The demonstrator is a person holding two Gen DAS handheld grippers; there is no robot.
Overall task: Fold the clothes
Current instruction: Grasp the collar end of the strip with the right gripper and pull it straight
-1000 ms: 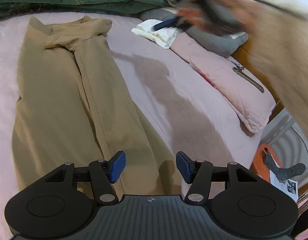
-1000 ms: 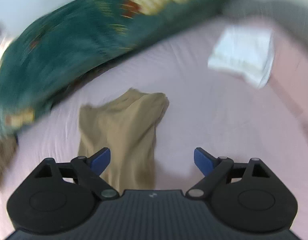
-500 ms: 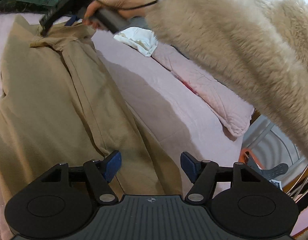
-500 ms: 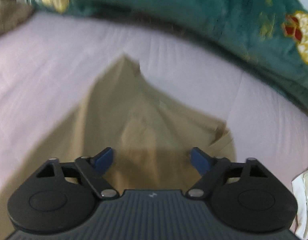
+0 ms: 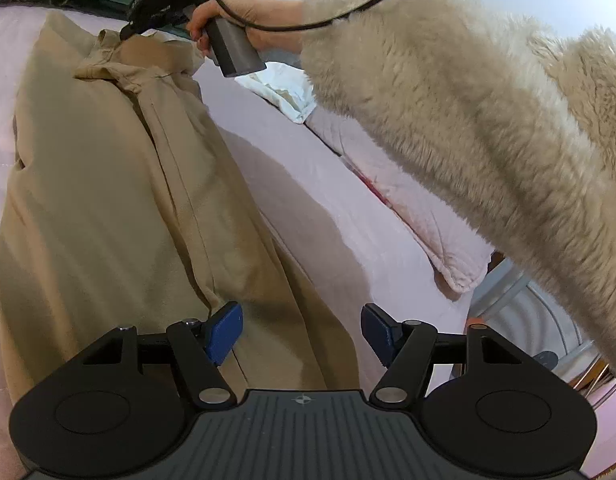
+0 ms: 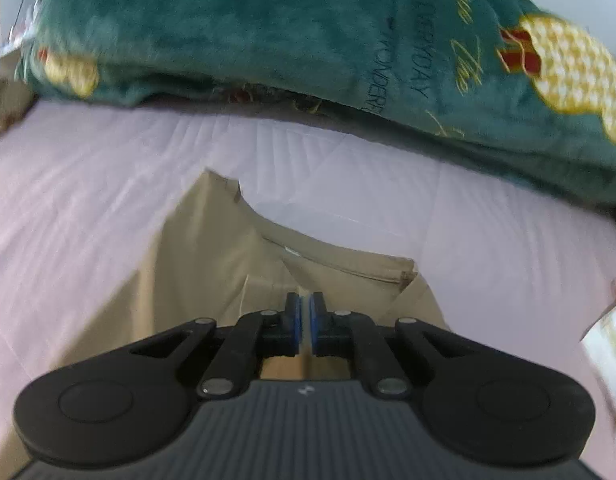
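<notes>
Right tool [image 6: 304,320] has just closed its jaws onto the waistband of the tan trousers [image 5: 120,208], a sliver of cloth pinched between the pads, while the left tool [image 5: 302,330] hangs with jaws apart over the leg end, gripping nothing. Trousers lie lengthwise on the pink bed [image 5: 308,200], waist toward the green blanket [image 6: 268,28]; to fold well, the left tool should clamp both hems squarely before either end lifts, keeping the legs stacked and the cloth taut. Legible writing is confined to the blanket: "EVERYDAY" and a cut-off "WONDER", plus gold script too blurred to read.
</notes>
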